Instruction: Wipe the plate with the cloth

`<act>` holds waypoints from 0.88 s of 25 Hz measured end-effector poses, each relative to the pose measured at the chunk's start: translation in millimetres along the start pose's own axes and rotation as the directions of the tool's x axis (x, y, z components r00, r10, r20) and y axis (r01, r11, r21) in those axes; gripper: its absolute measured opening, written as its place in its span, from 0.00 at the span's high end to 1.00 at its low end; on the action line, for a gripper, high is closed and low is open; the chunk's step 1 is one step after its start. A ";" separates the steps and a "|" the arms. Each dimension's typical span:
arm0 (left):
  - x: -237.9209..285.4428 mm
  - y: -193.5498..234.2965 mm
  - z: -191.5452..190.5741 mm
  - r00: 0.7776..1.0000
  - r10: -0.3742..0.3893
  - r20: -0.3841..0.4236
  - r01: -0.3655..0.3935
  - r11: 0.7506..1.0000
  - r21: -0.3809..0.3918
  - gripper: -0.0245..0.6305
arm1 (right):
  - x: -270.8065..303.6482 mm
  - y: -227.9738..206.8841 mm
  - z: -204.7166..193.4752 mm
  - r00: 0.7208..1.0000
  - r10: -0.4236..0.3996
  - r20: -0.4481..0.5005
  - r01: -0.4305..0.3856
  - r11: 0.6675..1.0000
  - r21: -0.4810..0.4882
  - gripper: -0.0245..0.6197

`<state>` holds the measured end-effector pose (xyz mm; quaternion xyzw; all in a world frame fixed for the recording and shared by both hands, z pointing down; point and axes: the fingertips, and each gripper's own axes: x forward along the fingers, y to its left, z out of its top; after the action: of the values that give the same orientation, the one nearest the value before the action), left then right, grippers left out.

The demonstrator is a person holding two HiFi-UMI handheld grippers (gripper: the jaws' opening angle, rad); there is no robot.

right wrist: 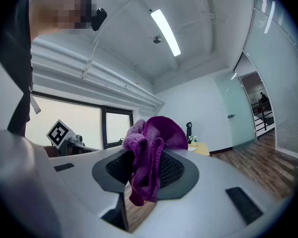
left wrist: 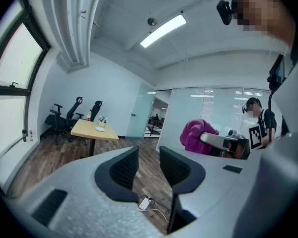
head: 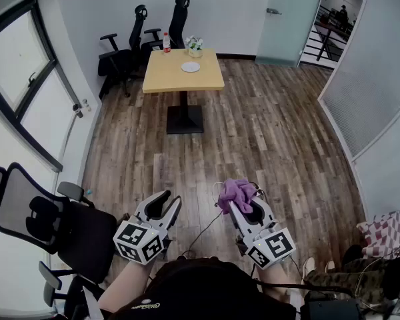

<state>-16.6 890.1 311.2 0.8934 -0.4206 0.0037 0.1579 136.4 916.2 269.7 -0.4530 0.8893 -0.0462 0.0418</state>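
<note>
A white plate (head: 191, 67) lies on the yellow table (head: 183, 72) far across the room; it also shows small in the left gripper view as the plate (left wrist: 100, 129). My right gripper (head: 239, 205) is shut on a bunched purple cloth (head: 235, 193), which fills the gap between its jaws as the cloth (right wrist: 148, 155). My left gripper (head: 168, 204) is held level beside it, open, with nothing between its jaws (left wrist: 148, 168). Both grippers are close to my body, far from the table.
Two black office chairs (head: 130, 45) stand behind the table, with a bottle (head: 165, 42) and a small flower pot (head: 194, 45) on it. Another black chair (head: 40, 219) is at my left. Cables run over the wooden floor (head: 267, 132). A glass door (head: 293, 15) is at the back right.
</note>
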 end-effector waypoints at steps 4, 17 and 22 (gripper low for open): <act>6.6 0.3 -0.1 1.000 0.009 -0.004 -0.009 1.000 0.003 0.76 | 1.5 -6.4 -0.2 1.000 0.003 -0.003 -0.003 1.000 0.000 0.79; 41.0 -23.0 -5.6 0.999 0.019 -0.028 -0.018 1.000 0.015 0.76 | -13.2 -38.3 -0.9 0.998 0.070 0.006 -0.070 0.995 0.073 0.80; 55.2 -32.9 -12.6 0.999 0.035 -0.030 -0.035 0.999 -0.001 0.76 | -20.9 -64.7 -8.9 0.997 0.071 -0.007 -0.070 0.993 0.093 0.80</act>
<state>45.4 871.9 321.7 0.8857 -0.4337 0.0197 0.1647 199.6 895.7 287.0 -0.4189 0.9017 -0.0883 0.0601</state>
